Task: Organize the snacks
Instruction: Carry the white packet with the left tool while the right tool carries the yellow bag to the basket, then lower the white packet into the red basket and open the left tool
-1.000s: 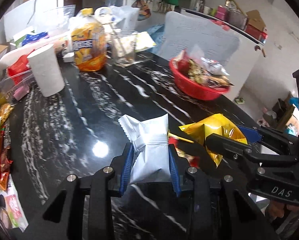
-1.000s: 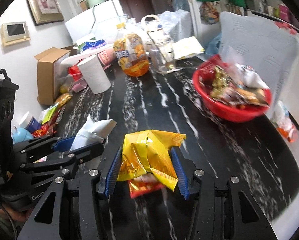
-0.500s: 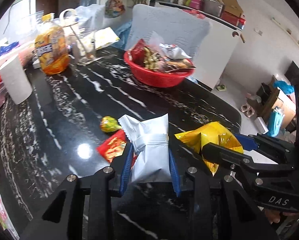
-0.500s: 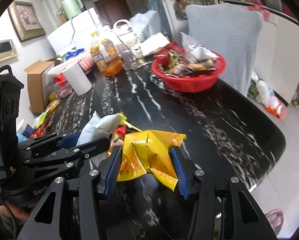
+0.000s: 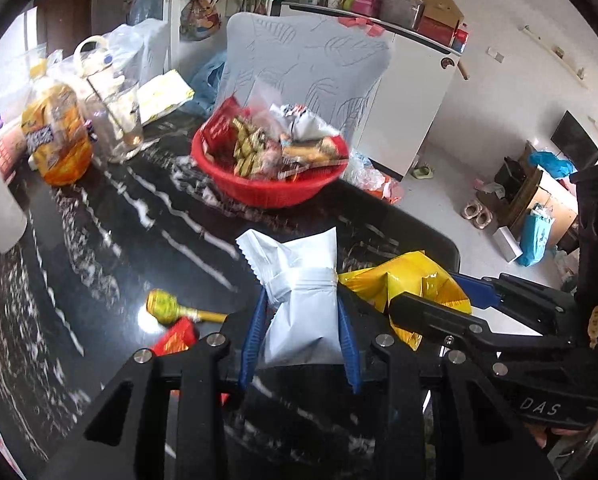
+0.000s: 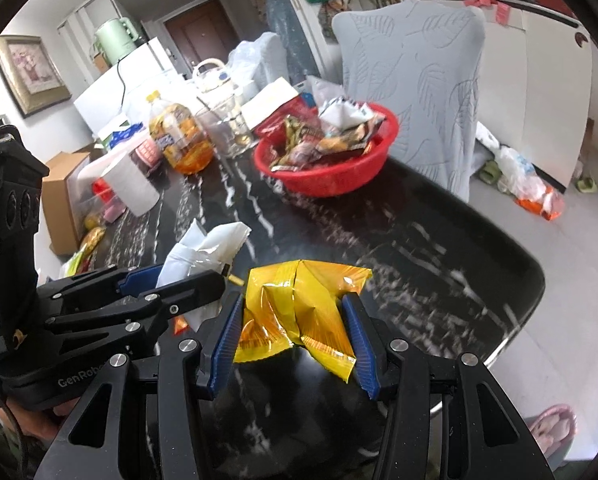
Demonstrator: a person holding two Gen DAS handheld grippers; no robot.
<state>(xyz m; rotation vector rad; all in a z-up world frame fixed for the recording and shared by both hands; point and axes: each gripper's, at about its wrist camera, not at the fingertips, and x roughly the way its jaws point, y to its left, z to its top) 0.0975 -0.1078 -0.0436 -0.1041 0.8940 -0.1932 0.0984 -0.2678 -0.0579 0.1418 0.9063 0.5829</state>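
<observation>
Grippers are side by side over the near part of the black marble table (image 5: 111,216), both pointing toward the red basket (image 5: 267,192) in the upper middle of each frame. The left gripper (image 5: 301,320) is closed on a white snack packet (image 5: 303,300), its blue pads pressing the packet from both sides at the lower centre of the left view; the packet's crimped top stands up and fans out above the pads. The right gripper (image 6: 295,320) is clamped on a crumpled yellow snack bag (image 6: 299,308), at the lower centre of the right view. In the left view the yellow bag shows just to the right of the white packet, nearly touching it.

The basket is heaped with snack wrappers and sits near the far edge of the table, in front of a pale chair back (image 6: 411,76). Between grippers and basket the dark tabletop is bare. At lower left of the left view, a lollipop in a yellow-green wrapper (image 5: 167,306) and a small red packet (image 5: 175,338) lie on the table just beside the left gripper. The rounded table edge curves along the right side of the right view, with grey floor beyond. Further left stand a glass jug (image 5: 117,120), an orange-labelled bottle (image 5: 55,136) and a paper roll (image 6: 133,184).
</observation>
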